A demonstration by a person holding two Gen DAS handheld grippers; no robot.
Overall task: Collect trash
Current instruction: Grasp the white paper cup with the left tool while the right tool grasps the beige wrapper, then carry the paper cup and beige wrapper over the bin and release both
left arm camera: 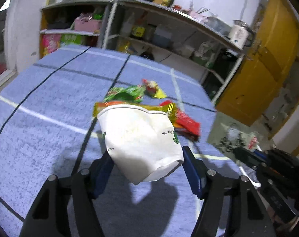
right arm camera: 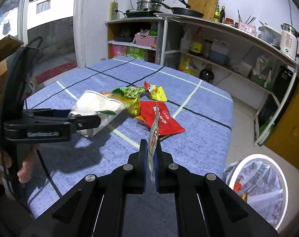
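My left gripper is cradling the white paper cup, its jaws spread wide around it above the blue checked tablecloth; the cup's small dark print is too blurred to read. Further right, my right gripper is pinching a thin silvery wrapper with red lettering I cannot make out, above the red packet, while the lined bin is sitting beside the table.

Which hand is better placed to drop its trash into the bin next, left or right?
Probably the right. The right gripper already pinches a thin wrapper, and the lined bin stands just to its right beside the table. The left gripper carries the paper cup farther from it.
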